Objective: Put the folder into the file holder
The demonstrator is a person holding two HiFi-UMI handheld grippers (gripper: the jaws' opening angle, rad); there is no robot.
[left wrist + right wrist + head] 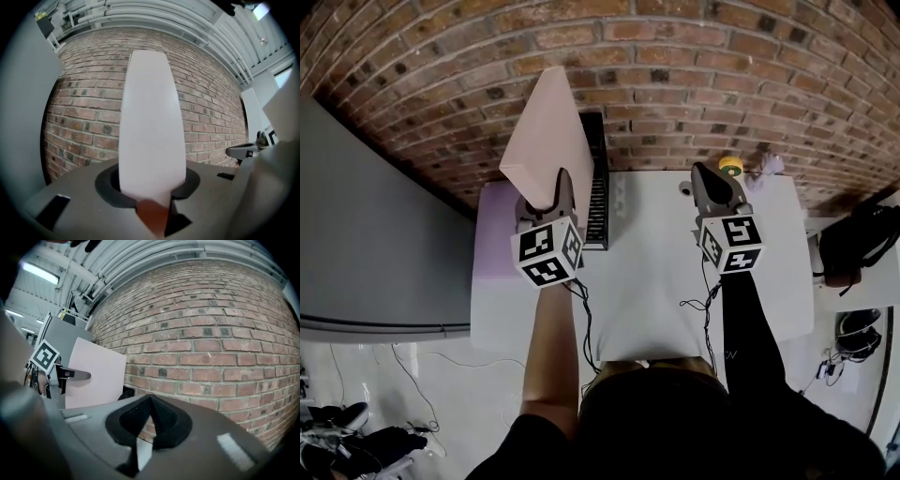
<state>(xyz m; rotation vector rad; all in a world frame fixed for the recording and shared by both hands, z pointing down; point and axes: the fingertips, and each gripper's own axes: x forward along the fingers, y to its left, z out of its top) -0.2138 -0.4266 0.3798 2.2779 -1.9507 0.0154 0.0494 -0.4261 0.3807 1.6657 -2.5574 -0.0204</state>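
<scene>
Pale pink flat card folder [548,131]; black slotted file holder [596,192]; white desk [656,281], lilac sheet [495,234] at its left edge; red-brown brick wall [675,56]. Black-and-white square markers on cubes of left gripper [560,192] and right gripper [706,176].

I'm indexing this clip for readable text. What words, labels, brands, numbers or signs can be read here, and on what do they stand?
No readable text anywhere.
Black-and-white square markers on the left gripper's cube and the right gripper's cube: patterns, not words.
Faint pale print on the person's black sleeve: too small to read.
Pale pink card folder: blank.
</scene>
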